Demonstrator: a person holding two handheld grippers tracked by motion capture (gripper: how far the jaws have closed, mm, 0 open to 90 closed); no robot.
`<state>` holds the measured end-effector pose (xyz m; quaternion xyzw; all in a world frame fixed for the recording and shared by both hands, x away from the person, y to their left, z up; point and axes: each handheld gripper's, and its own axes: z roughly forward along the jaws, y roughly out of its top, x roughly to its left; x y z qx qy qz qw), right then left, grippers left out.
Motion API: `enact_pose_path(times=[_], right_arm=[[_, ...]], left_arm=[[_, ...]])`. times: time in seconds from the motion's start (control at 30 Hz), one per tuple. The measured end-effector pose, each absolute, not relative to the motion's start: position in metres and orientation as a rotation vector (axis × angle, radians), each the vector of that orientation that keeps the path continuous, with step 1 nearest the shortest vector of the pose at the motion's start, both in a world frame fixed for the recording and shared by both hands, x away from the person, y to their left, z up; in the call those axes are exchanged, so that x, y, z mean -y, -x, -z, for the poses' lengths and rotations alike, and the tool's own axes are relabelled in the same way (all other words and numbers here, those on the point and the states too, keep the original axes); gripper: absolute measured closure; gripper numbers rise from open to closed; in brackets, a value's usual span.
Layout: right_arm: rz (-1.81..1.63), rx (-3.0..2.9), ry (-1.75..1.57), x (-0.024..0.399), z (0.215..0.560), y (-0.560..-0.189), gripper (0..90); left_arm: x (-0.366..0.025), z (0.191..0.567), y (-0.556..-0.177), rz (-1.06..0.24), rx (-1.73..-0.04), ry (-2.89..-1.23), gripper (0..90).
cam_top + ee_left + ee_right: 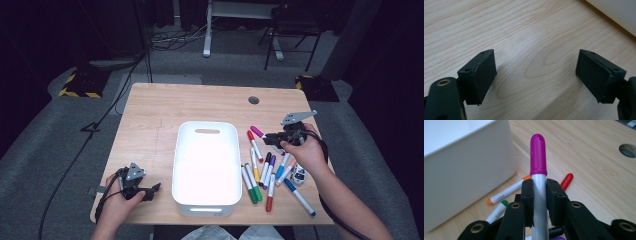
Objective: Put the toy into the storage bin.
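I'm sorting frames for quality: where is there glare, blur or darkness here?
High view: the white bin is blown out, the floor beyond the table dark. Right gripper view: the magenta-capped marker is sharp, the table hole soft. Left gripper view: evenly lit, the near jaws slightly soft.

Light wooden table (pixel 155 110), pale grain, with a round grommet hole (pixel 254 100) near its far edge. White bin (pixel 206 165) sits mid-table, between the left gripper (pixel 150 191) and the right gripper (pixel 267 136). Loose markers (pixel 265 172) lie scattered on the wood right below and beside the right gripper, close to the bin's wall: red, green, orange, purple, blue caps. Bare wood under the left gripper, with the bin's wall just beyond it.
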<state>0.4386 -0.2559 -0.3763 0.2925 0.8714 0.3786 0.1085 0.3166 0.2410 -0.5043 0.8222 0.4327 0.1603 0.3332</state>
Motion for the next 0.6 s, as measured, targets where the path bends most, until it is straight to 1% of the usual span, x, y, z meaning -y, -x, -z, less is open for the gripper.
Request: enact_pose_path(times=[0.27, 0.4, 0.6], right_arm=[[-1.158, -2.572, -0.797, 0.246, 0.356, -0.418, 77.1], [-1.188, -2.578, -0.748, 0.235, 0.340, -0.404, 77.1], [-1.198, -2.598, -0.713, 0.222, 0.330, -0.396, 77.2]], left_arm=[[-0.241, 0.504, -0.317, -0.418, -1.131, -2.145, 17.3], [-0.241, 0.505, -0.316, -0.420, -1.132, -2.143, 17.4], [-0.241, 0.505, -0.316, -0.419, -1.133, -2.142, 17.5]])
